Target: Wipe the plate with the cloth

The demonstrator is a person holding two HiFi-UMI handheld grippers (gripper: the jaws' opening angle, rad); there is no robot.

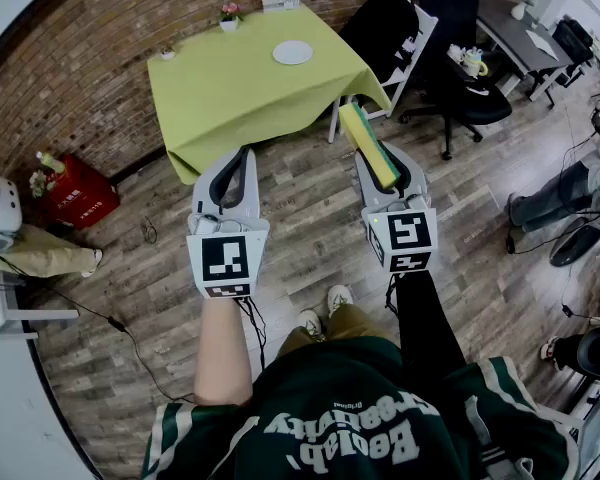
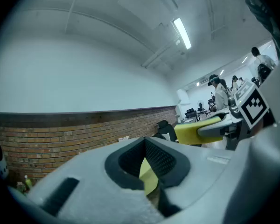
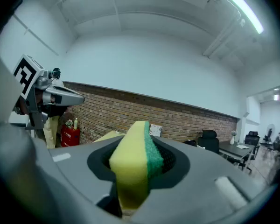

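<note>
We stand well short of the table (image 1: 230,88) where the plate (image 1: 292,52) lies unwiped, our right gripper (image 1: 383,168) clamped on a sponge (image 1: 365,138) and our left gripper (image 1: 238,163) closed on nothing, so we judge the next move is to walk up and lower the sponge onto the plate.

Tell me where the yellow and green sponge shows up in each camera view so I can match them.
Head view: sponge upper centre-right, clamped in the right hand-held gripper.
Left gripper view: right of centre, a yellow block.
Right gripper view: dead centre, between the jaws.
Shared landmark: the brick wall.
</note>
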